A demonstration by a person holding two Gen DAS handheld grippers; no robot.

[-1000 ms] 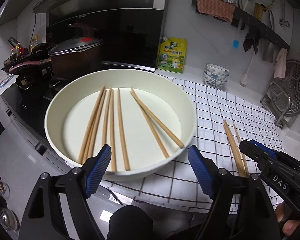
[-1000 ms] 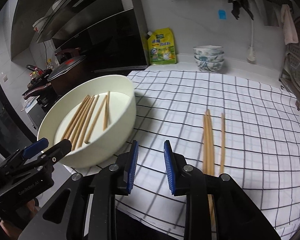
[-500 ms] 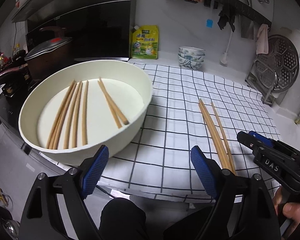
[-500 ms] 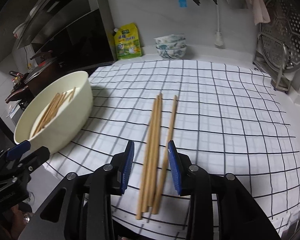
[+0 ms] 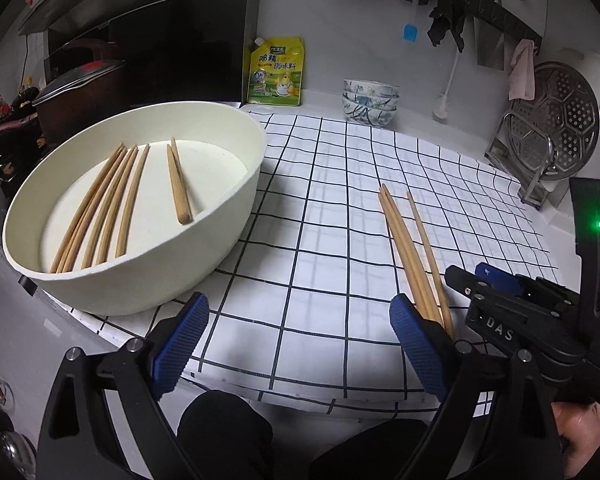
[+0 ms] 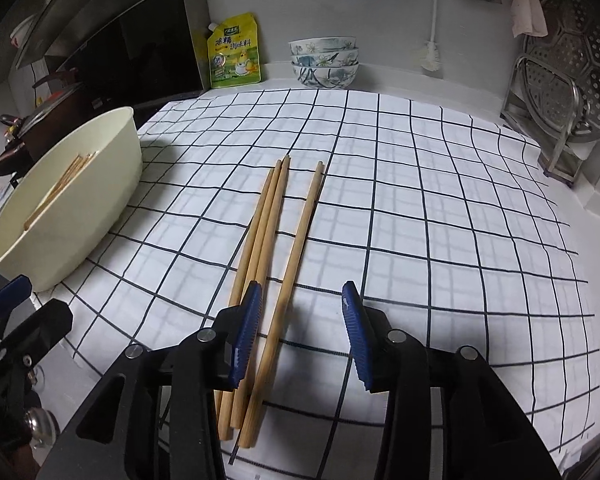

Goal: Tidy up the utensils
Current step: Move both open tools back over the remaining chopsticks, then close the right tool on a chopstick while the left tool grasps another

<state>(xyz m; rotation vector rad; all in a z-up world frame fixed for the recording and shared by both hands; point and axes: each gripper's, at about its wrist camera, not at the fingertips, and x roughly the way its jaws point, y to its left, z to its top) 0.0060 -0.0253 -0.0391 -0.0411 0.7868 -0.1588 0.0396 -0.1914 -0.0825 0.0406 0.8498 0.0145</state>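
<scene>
Three chopsticks (image 6: 278,264) lay on the checked cloth (image 6: 440,208), long axes running straight away from the right gripper (image 6: 300,332). Its jaws were opening, empty, straddling the rightmost stick. The left gripper (image 5: 300,344) was nearer the bowl (image 5: 236,216), spreading, empty.

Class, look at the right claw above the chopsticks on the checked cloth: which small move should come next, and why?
Probably lower the right claw onto the chopsticks on the cloth. Its jaws are opening, only the separate stick lies between them, nothing is gripped, and the left claw is wide and empty.
</scene>
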